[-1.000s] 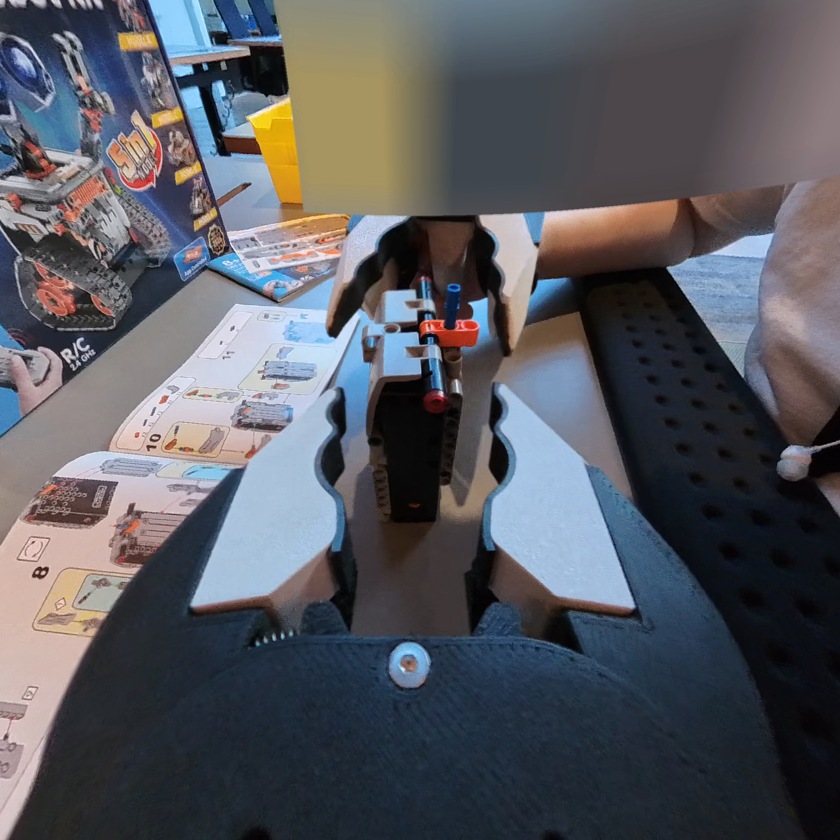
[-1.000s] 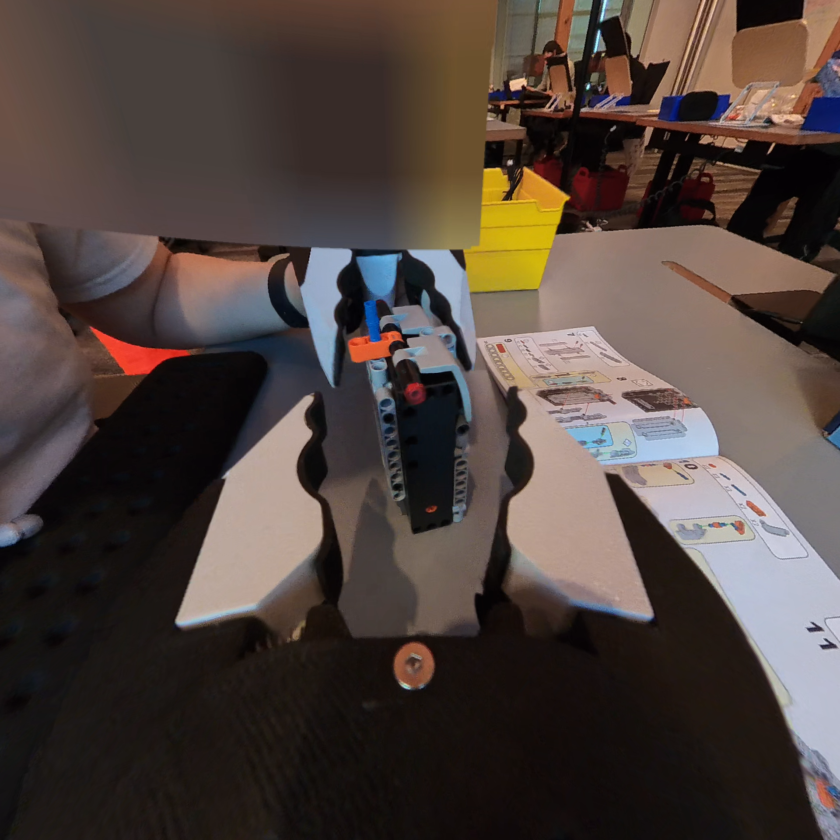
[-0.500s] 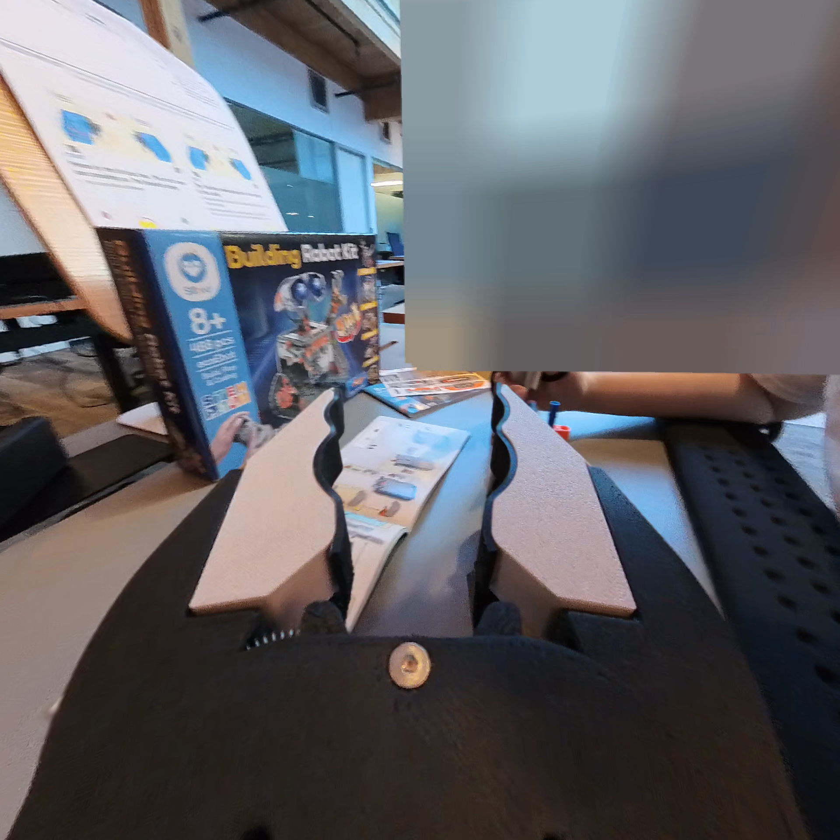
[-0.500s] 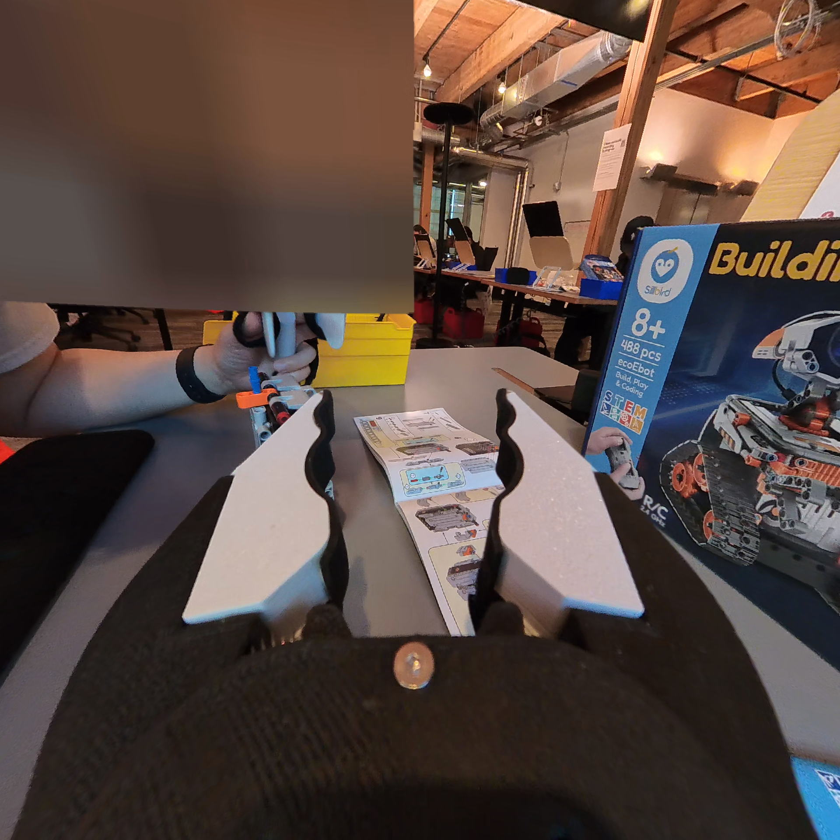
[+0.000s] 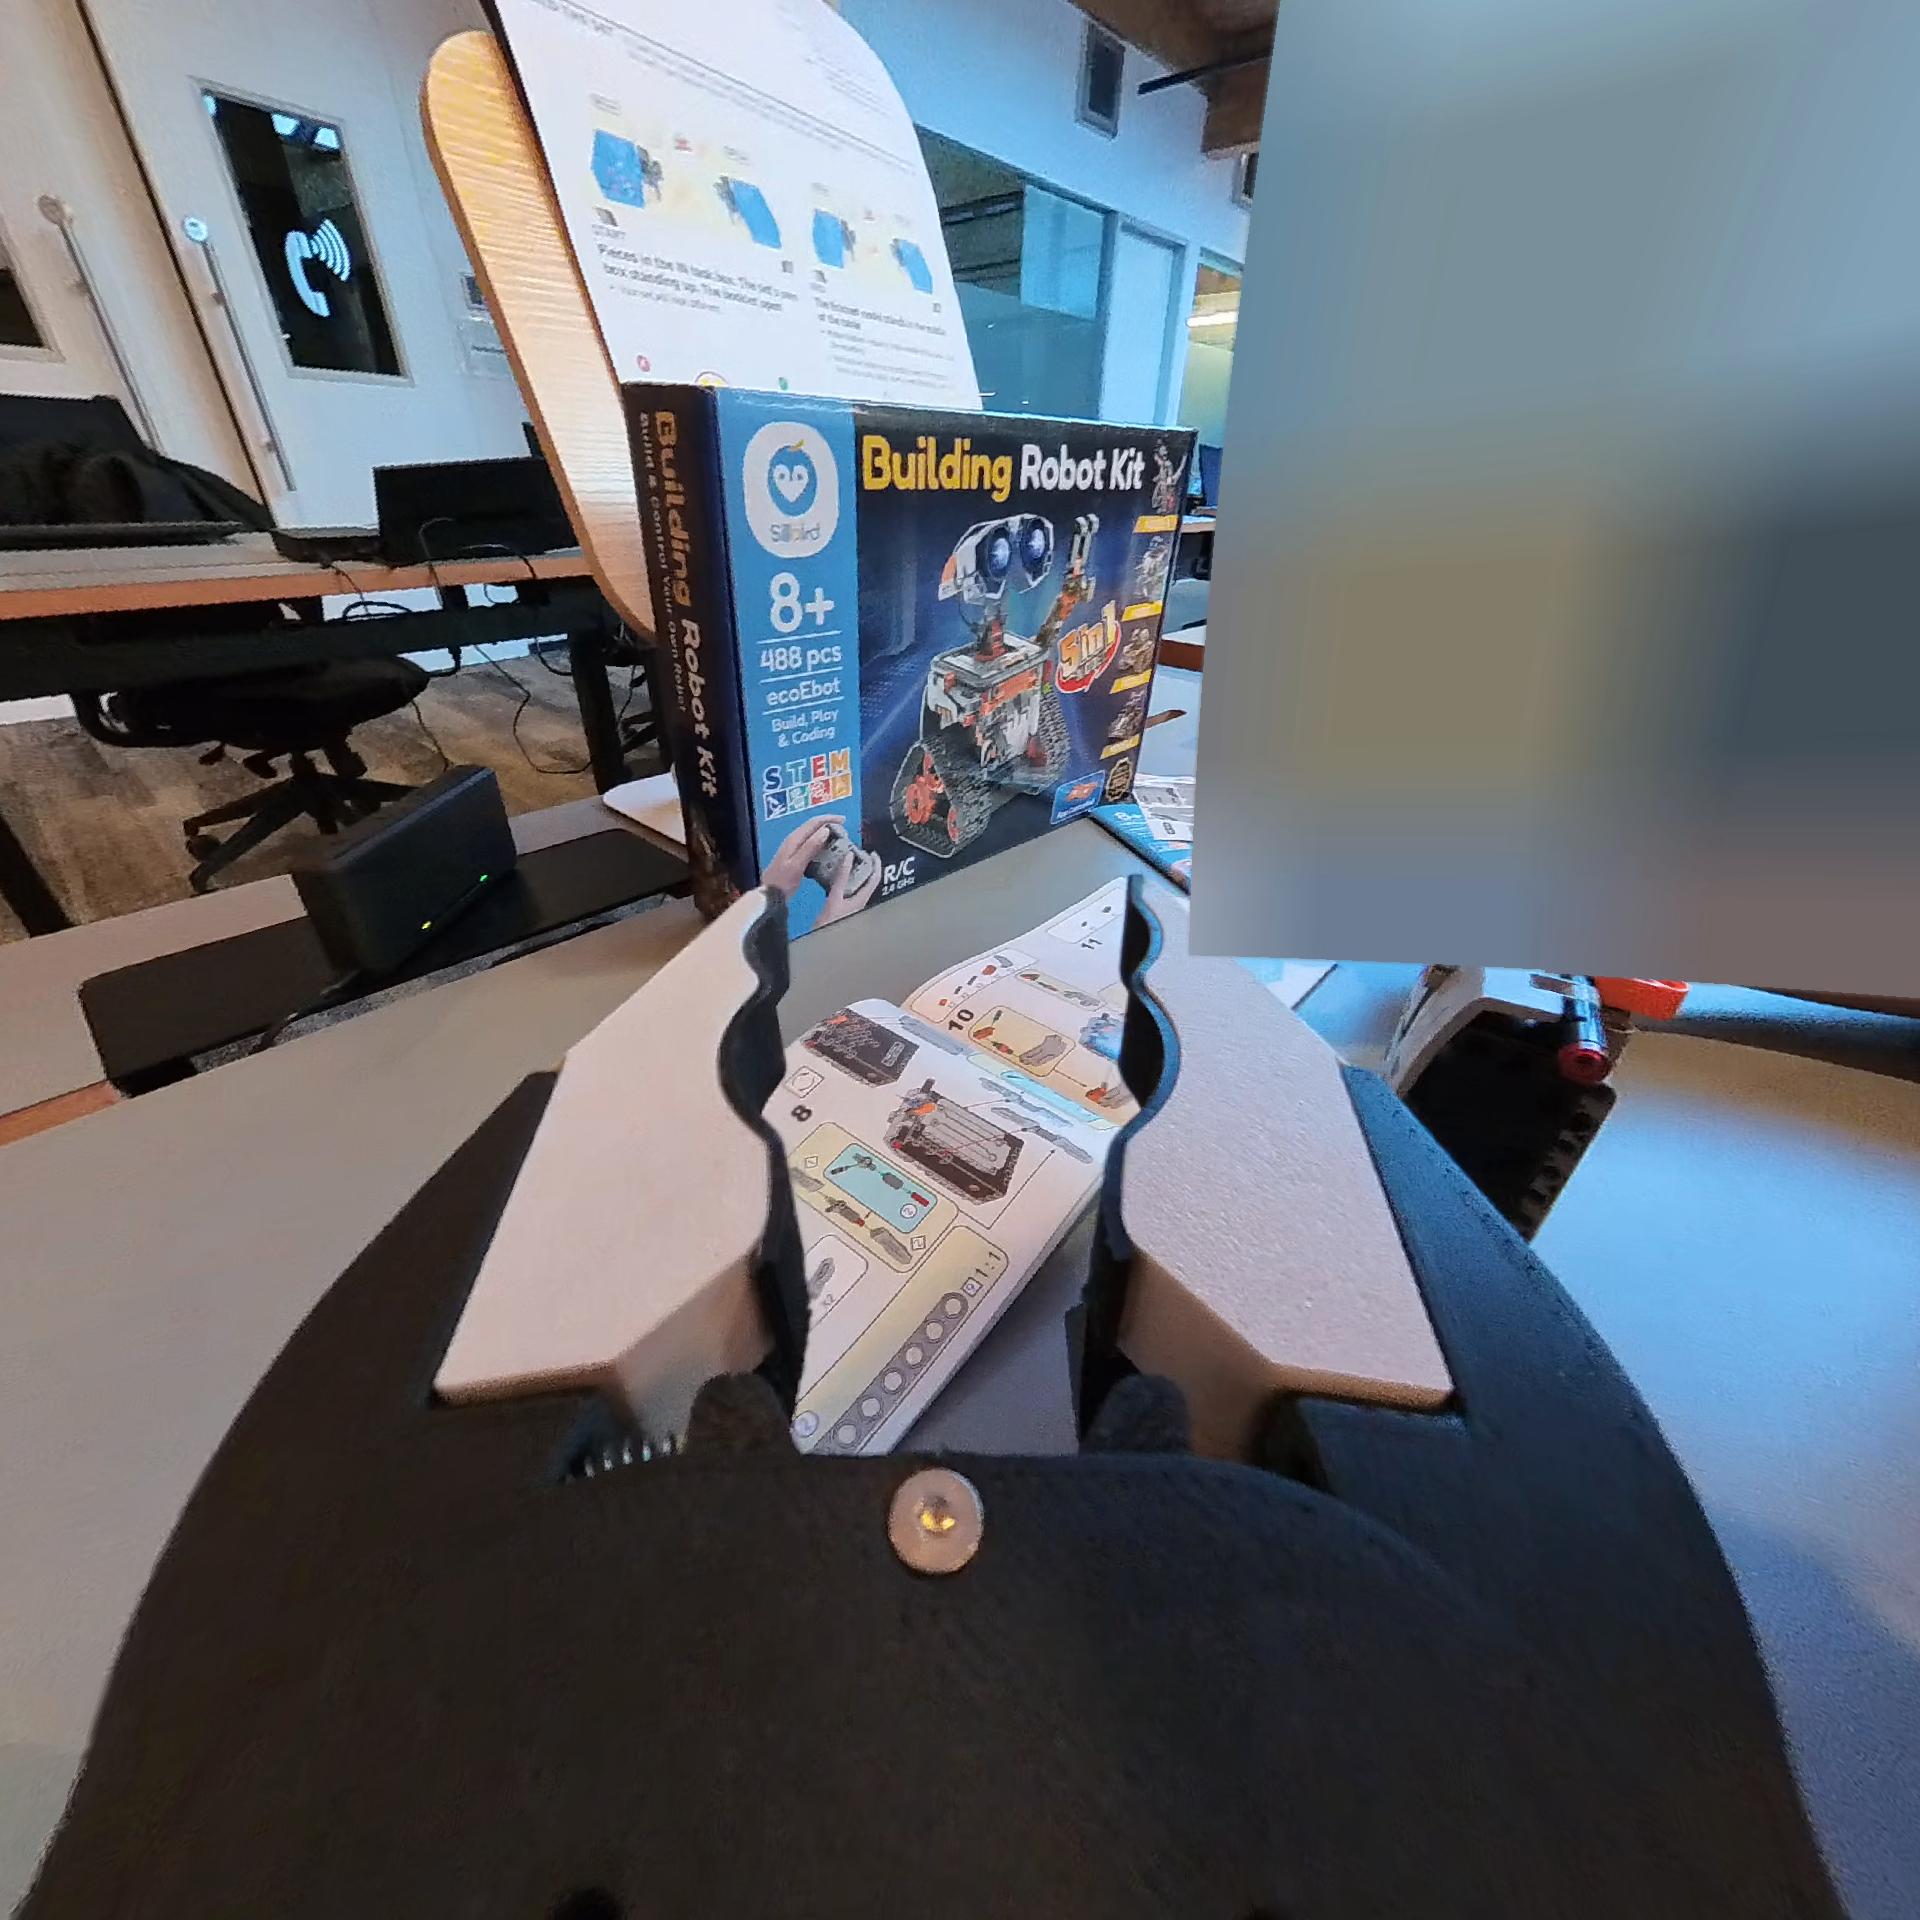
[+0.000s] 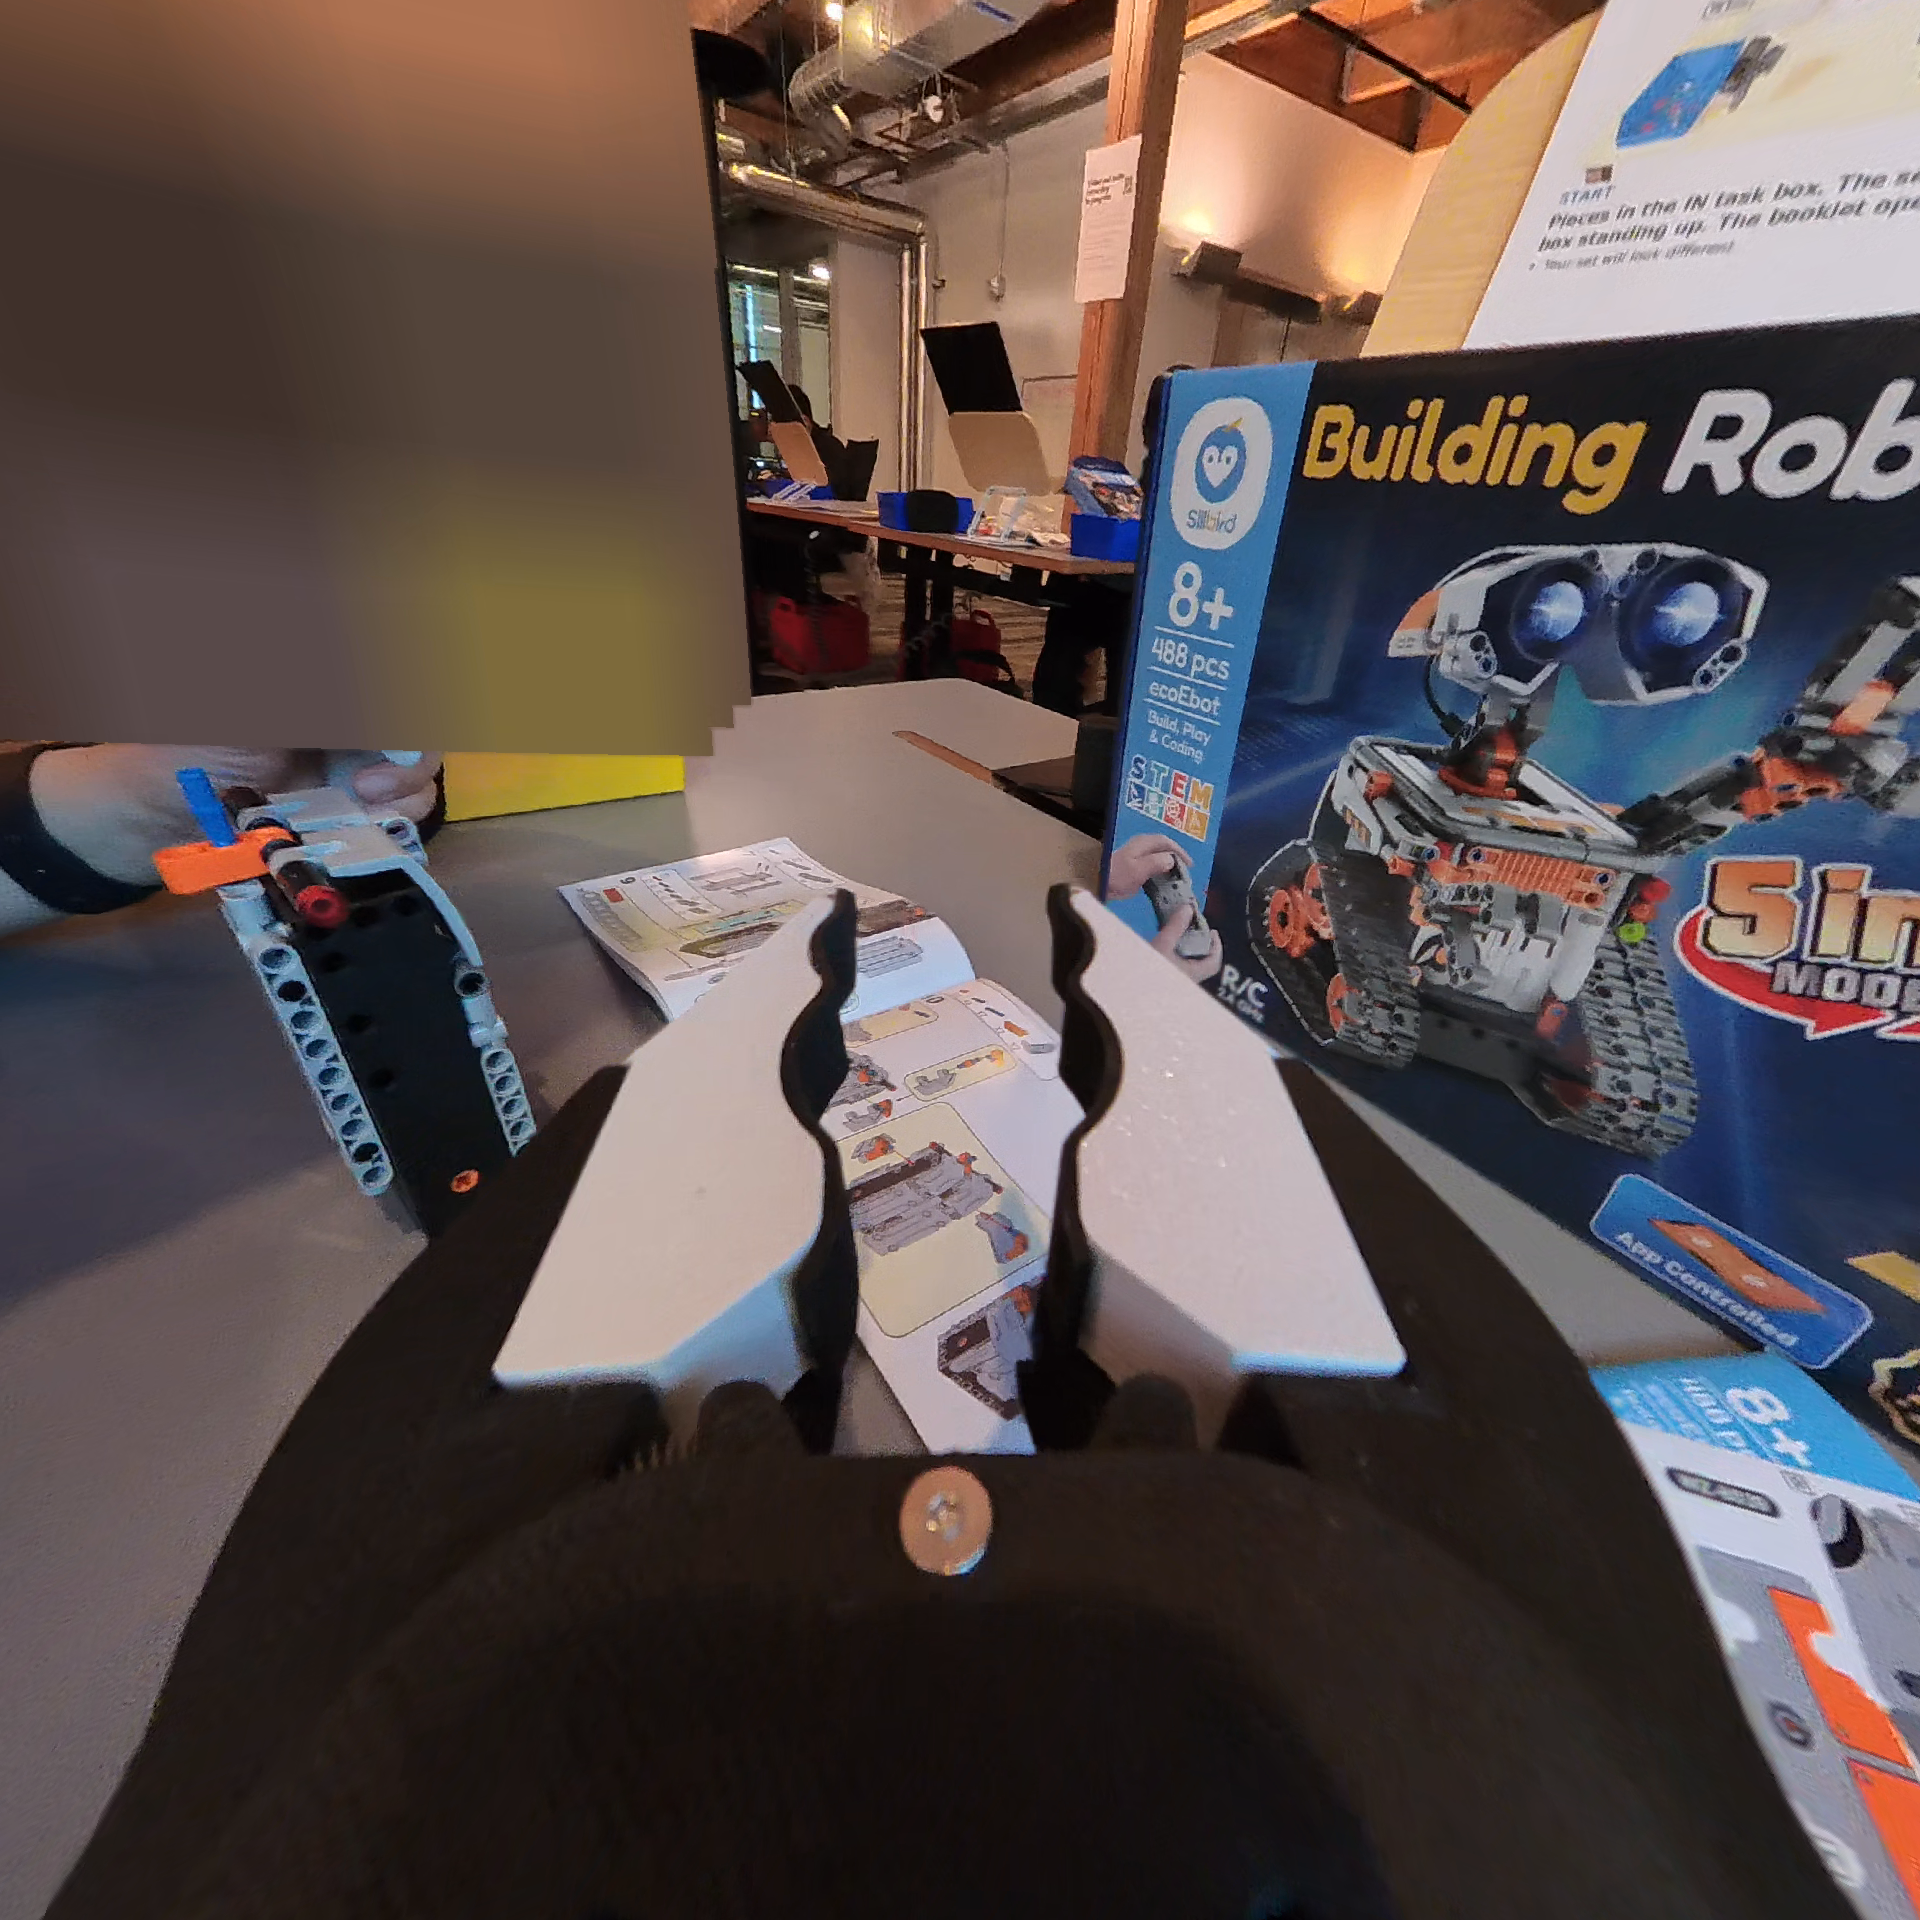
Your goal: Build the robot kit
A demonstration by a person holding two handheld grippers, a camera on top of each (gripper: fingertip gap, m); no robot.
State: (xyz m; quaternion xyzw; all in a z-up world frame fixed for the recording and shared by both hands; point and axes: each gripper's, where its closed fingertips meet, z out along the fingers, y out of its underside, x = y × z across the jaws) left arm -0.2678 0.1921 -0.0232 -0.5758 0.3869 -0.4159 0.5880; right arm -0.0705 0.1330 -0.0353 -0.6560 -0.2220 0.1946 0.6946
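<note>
My left gripper is open and empty, low over the grey table. An open instruction booklet lies between and beyond its fingers. A brick model, black with grey beams, a red pin and an orange piece, stands off to its right, partly cut off by a blurred patch. My right gripper is open and empty over the same booklet. The model stands to its left with a blue pin on top. A person's hand rests just behind the model's top.
A tall blue robot-kit box stands upright behind the booklet and fills the right of the right wrist view. A second leaflet lies at the lower right. A yellow bin sits behind the model. A black box stands at the left. My left gripper is the nearer one to the orange piece: about 9 centimeters, against 15 centimeters.
Both grippers have swung away from the model, which stood between their fingers a second ago. They now face the booklet and the kit box, still open.
</note>
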